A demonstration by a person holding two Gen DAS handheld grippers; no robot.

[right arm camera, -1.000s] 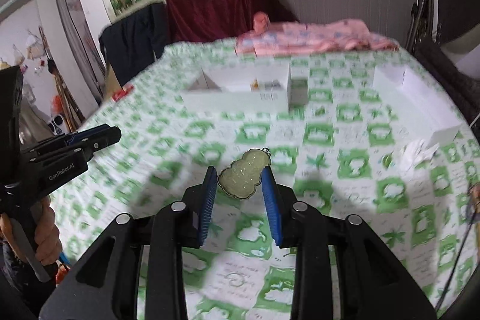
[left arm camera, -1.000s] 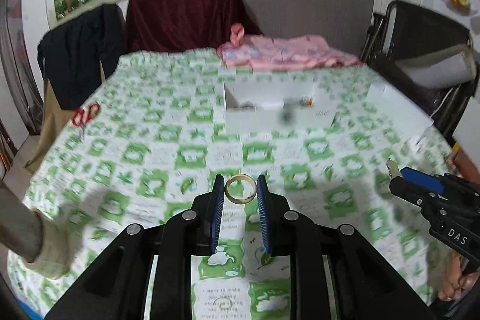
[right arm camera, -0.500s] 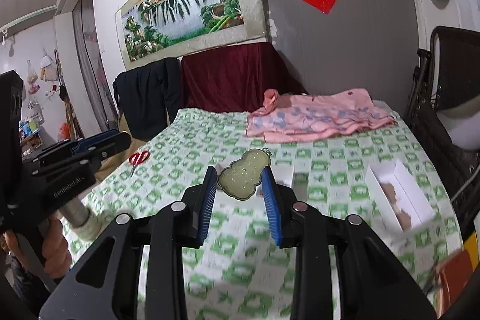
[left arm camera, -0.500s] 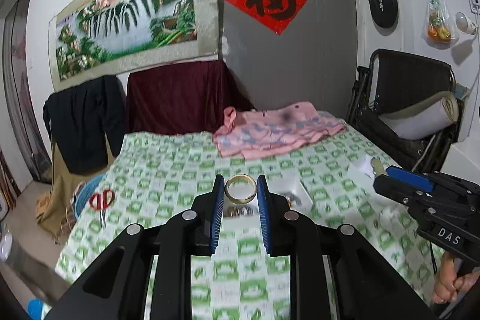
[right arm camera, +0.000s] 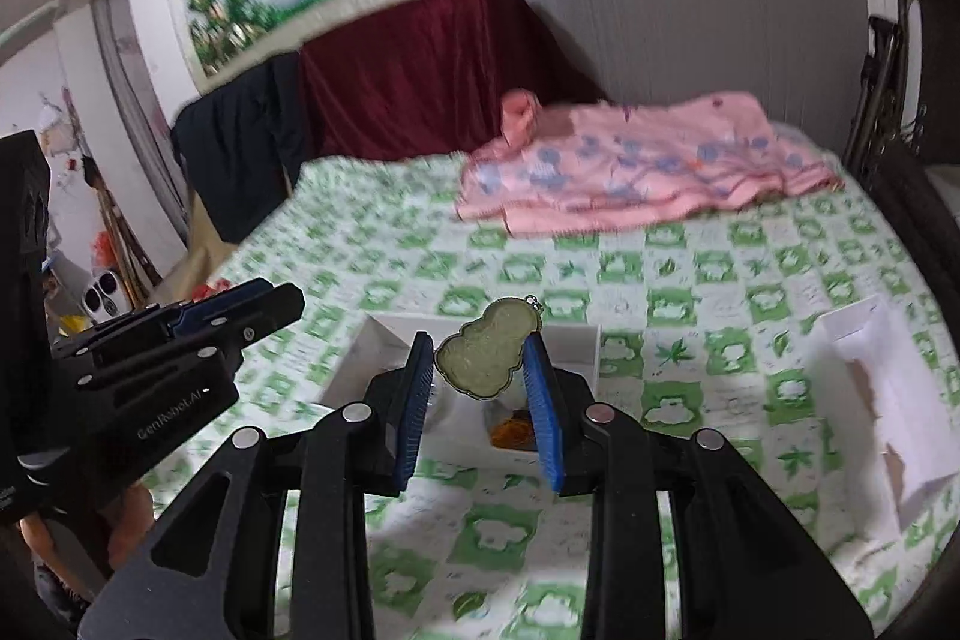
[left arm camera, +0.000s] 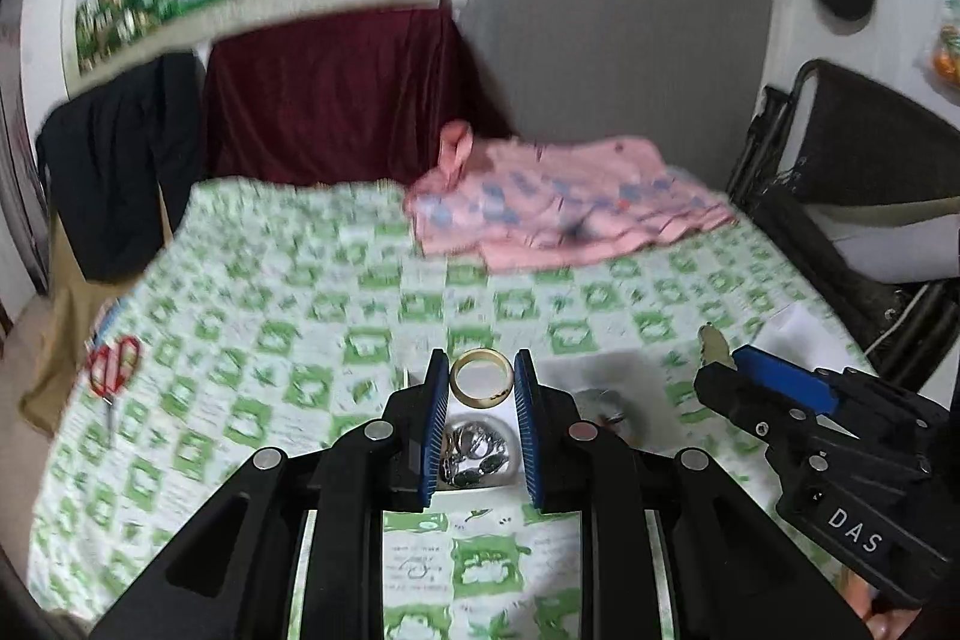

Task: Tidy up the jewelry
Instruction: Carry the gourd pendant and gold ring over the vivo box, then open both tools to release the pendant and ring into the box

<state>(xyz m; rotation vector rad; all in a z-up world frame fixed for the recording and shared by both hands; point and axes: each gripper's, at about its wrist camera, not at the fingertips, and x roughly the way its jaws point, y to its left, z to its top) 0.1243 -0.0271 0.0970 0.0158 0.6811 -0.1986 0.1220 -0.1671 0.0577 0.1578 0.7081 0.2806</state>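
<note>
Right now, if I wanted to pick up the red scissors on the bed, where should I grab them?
Probably by the red handles, coming straight down from above. The scissors lie flat on the green checked cover near its left edge, blades pointing toward the camera. The looped handles are the thickest part and sit away from the sharp end.

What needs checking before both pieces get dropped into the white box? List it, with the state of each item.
1. Left gripper clamped on gold ring: ok.
2. Right gripper clamped on gourd pendant: ok.
3. White divided box below both grippers: ok.
4. Ring's compartment, silver pieces already in it: ok.
5. Pendant's target compartment: cannot tell.
6. Grippers apart from each other: ok.
</note>
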